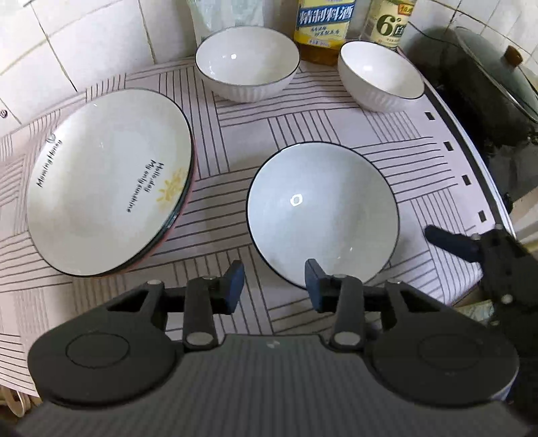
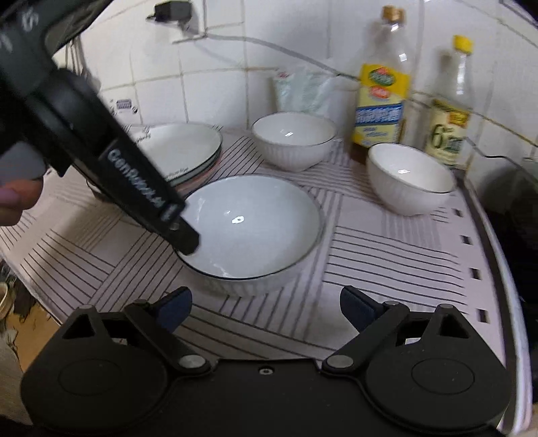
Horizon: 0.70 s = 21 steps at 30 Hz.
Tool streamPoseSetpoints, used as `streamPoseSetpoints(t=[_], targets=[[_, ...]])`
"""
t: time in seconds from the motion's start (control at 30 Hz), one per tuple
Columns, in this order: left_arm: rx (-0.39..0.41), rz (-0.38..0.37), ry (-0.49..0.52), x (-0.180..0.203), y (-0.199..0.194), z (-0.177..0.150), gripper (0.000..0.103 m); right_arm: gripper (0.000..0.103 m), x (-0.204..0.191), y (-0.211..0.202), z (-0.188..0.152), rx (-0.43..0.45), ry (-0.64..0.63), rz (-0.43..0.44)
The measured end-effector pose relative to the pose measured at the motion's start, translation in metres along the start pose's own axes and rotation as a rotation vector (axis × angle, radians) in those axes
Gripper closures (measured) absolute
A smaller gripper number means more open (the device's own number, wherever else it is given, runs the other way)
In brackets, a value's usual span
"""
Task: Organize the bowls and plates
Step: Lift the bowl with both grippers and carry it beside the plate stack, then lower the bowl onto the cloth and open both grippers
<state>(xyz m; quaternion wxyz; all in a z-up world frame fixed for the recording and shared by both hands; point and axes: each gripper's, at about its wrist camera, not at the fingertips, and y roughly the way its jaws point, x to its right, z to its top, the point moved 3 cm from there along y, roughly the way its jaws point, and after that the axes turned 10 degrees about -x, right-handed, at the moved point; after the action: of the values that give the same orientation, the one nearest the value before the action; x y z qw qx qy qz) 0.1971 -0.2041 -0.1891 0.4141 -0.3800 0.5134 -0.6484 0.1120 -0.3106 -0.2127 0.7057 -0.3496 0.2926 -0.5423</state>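
- The step in hand was judged to be the gathering of the bowls, the plates being already stacked; the large bowl was taken as the landmark, resting upright on the striped mat.
- Nearest, the left gripper was held just before the large bowl's near rim, its jaws apart and nothing clamped, one pad overlapping that rim in the view; whether it touched could not be told.
- The right gripper was likewise held spread and empty on the near side of the large bowl.
- Left of the large bowl, close beside it, the plate stack was seen.
- Beyond the large bowl, well apart, two small bowls were set before the bottles.
- A closing of the jaws across a rim was judged the next need; slipping on glazed ceramic was thought possible.
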Motion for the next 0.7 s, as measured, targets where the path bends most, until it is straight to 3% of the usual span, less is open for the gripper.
streamPoseSetpoints(t=[0.1,0.23,0.37,0.57,0.7], targets=[[-0.012,-0.022,-0.013,-0.003,-0.011,-0.002,0.062,0.007,0.012,-0.017,0.0,0.002,0.053,0.006],[0.028,-0.027,-0.005,-0.004,-0.03,-0.004,0.056,0.02,0.038,-0.034,0.004,-0.021,0.225,0.042],[0.062,-0.039,0.041,0.0,-0.048,-0.003,0.053,0.022,0.054,-0.056,0.008,0.026,0.319,0.071],[0.099,-0.066,0.068,0.001,-0.071,0.003,0.047,0.023,0.06,-0.078,0.021,0.061,0.365,0.005],[0.12,-0.044,0.106,-0.001,-0.078,0.012,0.046,0.023,0.06,-0.077,0.034,0.017,0.381,-0.078]])
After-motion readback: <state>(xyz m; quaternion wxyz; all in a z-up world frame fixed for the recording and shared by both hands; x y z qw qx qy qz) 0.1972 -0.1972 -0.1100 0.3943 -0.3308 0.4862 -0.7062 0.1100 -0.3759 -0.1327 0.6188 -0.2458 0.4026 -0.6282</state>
